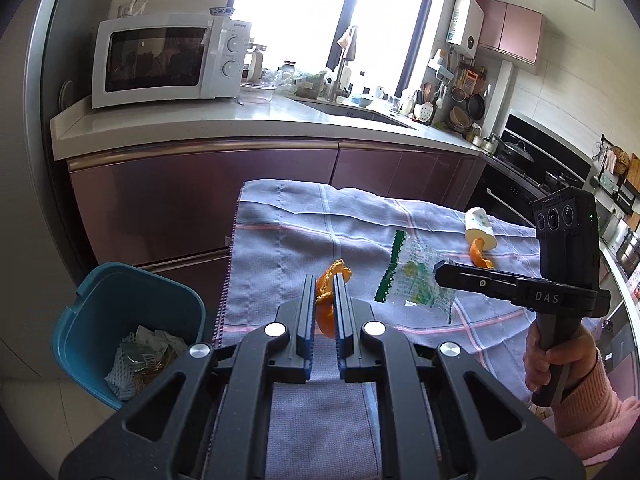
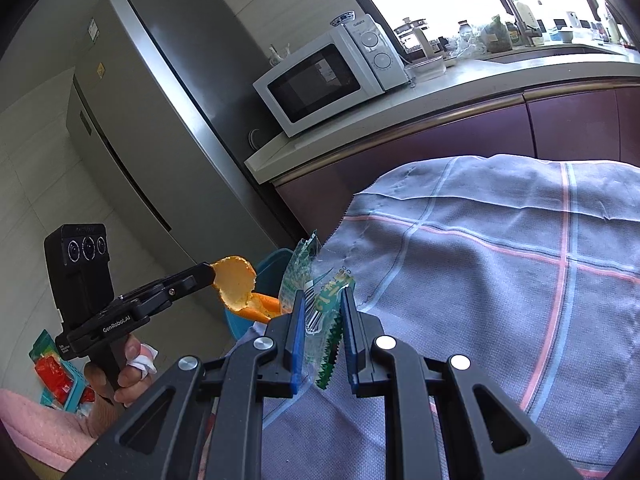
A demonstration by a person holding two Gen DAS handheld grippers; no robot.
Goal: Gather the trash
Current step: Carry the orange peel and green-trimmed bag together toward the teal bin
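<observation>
Checked tablecloth beneath both raised claws, left claw clamping orange peel, right claw pinching wrapper.

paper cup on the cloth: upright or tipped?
Tipped. The paper cup lies on its side on the checked cloth, orange peel strip at its mouth.

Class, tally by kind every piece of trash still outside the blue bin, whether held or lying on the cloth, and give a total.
Orange peel: 2, one in the left gripper as peel, one on the cloth
Plastic wrapper: 1, in the right gripper
Paper cup: 1
Total: 4
</observation>
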